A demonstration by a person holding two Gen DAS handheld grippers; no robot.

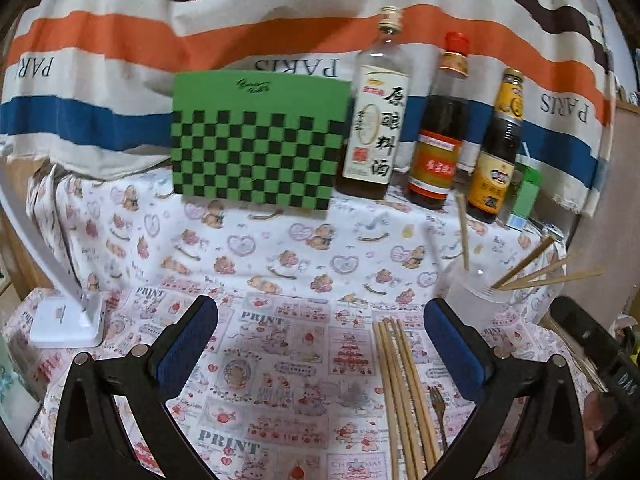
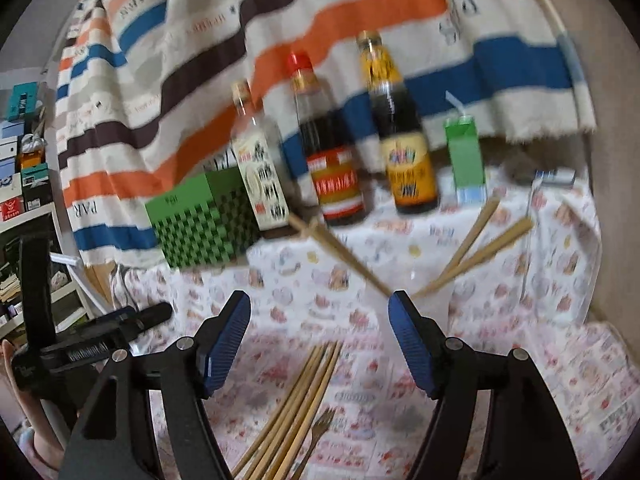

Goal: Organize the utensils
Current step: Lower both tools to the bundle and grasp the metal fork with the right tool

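Several bamboo chopsticks (image 1: 404,392) lie side by side on the printed cloth, with a small metal fork (image 1: 439,408) beside them on the right. A translucent plastic cup (image 1: 478,296) stands behind them and holds several chopsticks (image 1: 536,270) that lean outward. My left gripper (image 1: 320,320) is open and empty, above the cloth, with the loose chopsticks just inside its right finger. My right gripper (image 2: 320,320) is open and empty above the loose chopsticks (image 2: 296,408) and fork (image 2: 318,434). The cup (image 2: 432,300) is blurred beyond its right finger.
Three sauce bottles (image 1: 436,128) stand in a row at the back, next to a green checkered box (image 1: 256,140) and a green carton (image 1: 526,196). A white lamp base (image 1: 66,320) sits at the left. A striped cloth (image 1: 120,40) hangs behind. The right gripper's body (image 1: 592,344) shows at right.
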